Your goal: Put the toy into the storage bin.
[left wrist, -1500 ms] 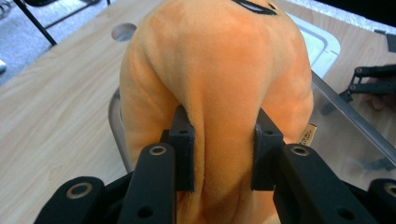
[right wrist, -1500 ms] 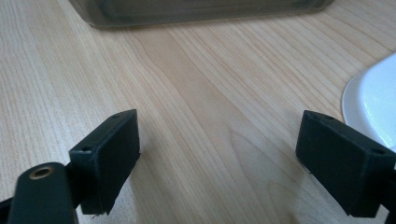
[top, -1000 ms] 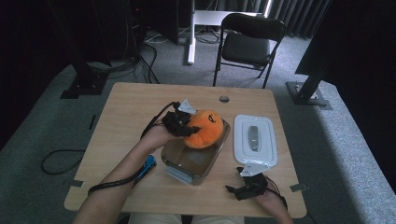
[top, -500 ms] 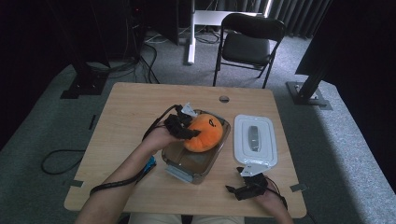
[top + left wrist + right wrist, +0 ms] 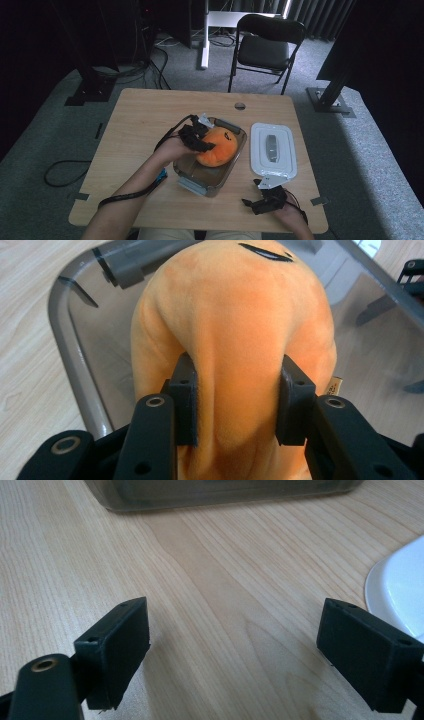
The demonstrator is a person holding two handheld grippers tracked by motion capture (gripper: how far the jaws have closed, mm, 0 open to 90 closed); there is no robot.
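Note:
An orange plush toy [image 5: 218, 146] with a black stitched mark sits low in a clear rectangular container [image 5: 186, 171] at the table's middle. My left gripper [image 5: 200, 141] is shut on the plush toy [image 5: 235, 315], its pads [image 5: 186, 400] pressing into the fabric from both sides, with the container [image 5: 75, 355] wall curving around it. A white lid [image 5: 272, 150] with a grey middle lies flat to the container's right. My right gripper [image 5: 264, 201] rests open on the table near its front edge; between its jaws [image 5: 235, 645] is bare wood, the lid [image 5: 400, 590] at the right.
The wooden table [image 5: 140, 115] has a round cable hole [image 5: 240, 106] near its far edge. A black folding chair [image 5: 265, 45] stands behind the table. Cables trail on the grey carpet at the left. The container's dark wall [image 5: 220, 492] shows across the right gripper view's top.
My left gripper has lowered the plush toy from above the container's far end down into the container. The right gripper has stayed where it was.

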